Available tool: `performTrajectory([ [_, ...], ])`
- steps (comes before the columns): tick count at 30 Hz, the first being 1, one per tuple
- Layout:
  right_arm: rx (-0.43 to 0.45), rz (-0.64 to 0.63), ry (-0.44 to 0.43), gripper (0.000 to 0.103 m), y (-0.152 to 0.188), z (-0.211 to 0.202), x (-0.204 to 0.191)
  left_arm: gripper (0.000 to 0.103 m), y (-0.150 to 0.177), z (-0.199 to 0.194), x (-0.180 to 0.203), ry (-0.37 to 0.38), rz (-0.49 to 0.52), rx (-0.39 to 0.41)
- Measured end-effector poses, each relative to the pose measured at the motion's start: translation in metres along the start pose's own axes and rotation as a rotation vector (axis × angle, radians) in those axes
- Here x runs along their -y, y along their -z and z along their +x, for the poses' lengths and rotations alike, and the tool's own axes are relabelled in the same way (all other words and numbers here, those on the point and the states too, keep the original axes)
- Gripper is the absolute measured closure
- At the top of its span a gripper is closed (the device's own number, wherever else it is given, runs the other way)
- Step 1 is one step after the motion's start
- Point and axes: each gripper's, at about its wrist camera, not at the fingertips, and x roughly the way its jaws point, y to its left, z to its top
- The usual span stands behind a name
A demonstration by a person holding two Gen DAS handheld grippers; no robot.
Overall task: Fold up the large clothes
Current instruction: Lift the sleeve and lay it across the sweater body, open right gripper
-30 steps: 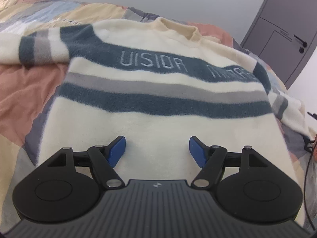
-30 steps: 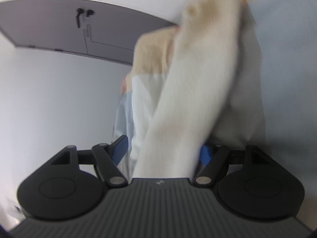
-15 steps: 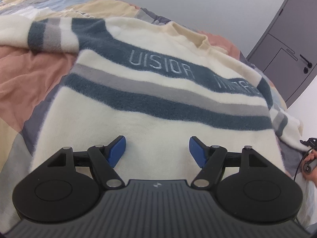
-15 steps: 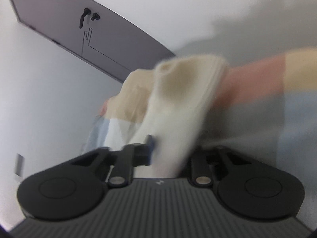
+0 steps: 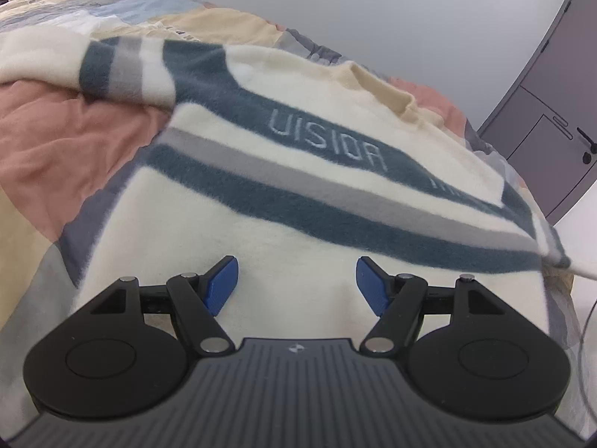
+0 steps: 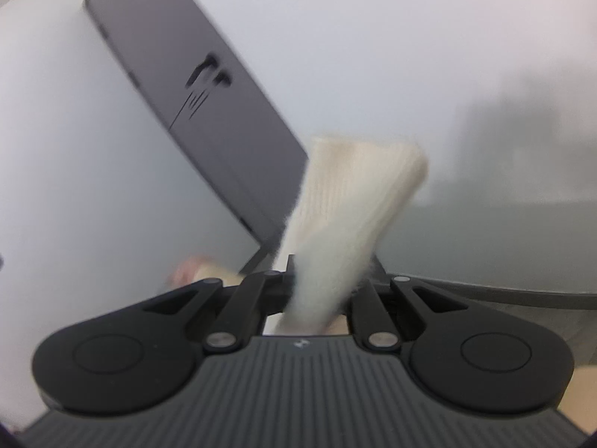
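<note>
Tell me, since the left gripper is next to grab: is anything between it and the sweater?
Nothing visible. The left gripper, open, hangs right over the sweater, bare cream fabric between its fingers. The right gripper is shut on the cuff.

- a patchwork quilt (image 5: 67,149) in peach, cream, grey and pale blue is covering the bed.
- a plain pale wall (image 5: 373,11) is rising behind it, evenly lit.
- a dark grey door (image 5: 552,119) with a black lever handle (image 5: 584,142) is standing at the right.
</note>
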Motion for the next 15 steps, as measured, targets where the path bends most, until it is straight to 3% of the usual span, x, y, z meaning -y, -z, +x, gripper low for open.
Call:
performTrajectory([
  [3,0.029,-0.101,0.008,0.094,-0.019,-0.002,-0.017,0.028,-0.001,-0.001,-0.002,-0.016,0.027,0.000],
  [7,0.058,-0.149,-0.043,0.094,-0.035,-0.011,-0.051,0.028,-0.003,0.002,-0.003,-0.031,0.064,-0.013],
  [10,0.077,-0.175,-0.127,0.094,-0.040,-0.032,-0.085,0.028,-0.004,0.000,0.002,-0.042,0.095,-0.019],
  [15,0.102,-0.371,-0.311,0.094,-0.030,-0.089,-0.162,0.028,-0.007,-0.008,-0.003,-0.031,0.069,-0.015],
])
